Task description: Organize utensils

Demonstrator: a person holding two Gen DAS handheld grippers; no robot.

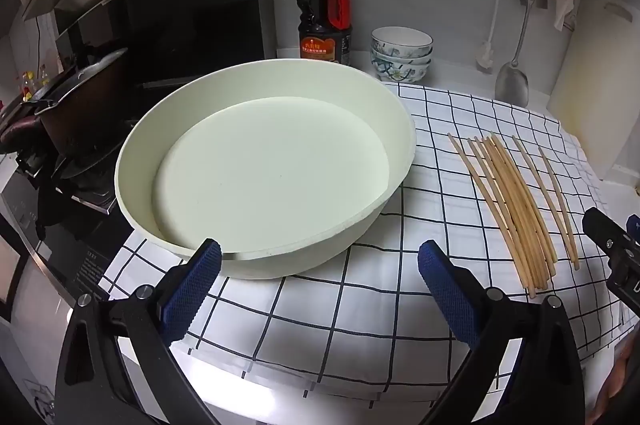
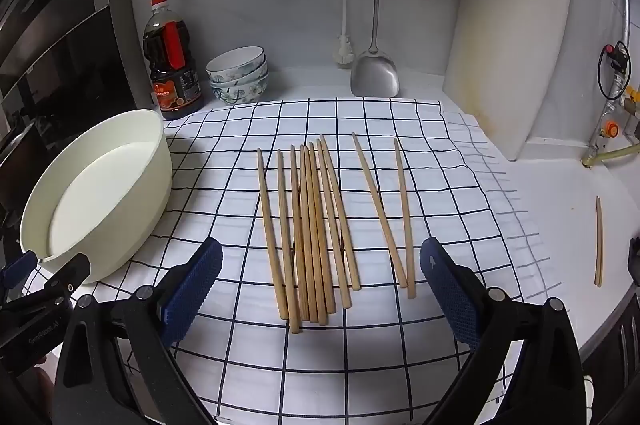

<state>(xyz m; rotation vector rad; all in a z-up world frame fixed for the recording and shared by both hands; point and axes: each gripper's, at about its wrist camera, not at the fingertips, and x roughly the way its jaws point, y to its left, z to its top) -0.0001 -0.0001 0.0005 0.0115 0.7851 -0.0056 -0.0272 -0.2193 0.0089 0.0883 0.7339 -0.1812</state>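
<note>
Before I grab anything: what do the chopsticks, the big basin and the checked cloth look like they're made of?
Chopsticks: most likely bamboo or light wood, matte tan with no gloss or paint.
Basin: probably plastic or melamine, a smooth cream surface with a soft, even sheen; ceramic cannot be ruled out.
Cloth: woven fabric, white with dark grid lines; it wrinkles and folds at its right edge.

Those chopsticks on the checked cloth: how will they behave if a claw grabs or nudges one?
The chopsticks look thin, stiff and light, so lifting one should be easy. They look round, so a nudge may roll one, though the checked cloth probably damps that. The main bunch lies touching, so pinching one will likely disturb its neighbours.
</note>
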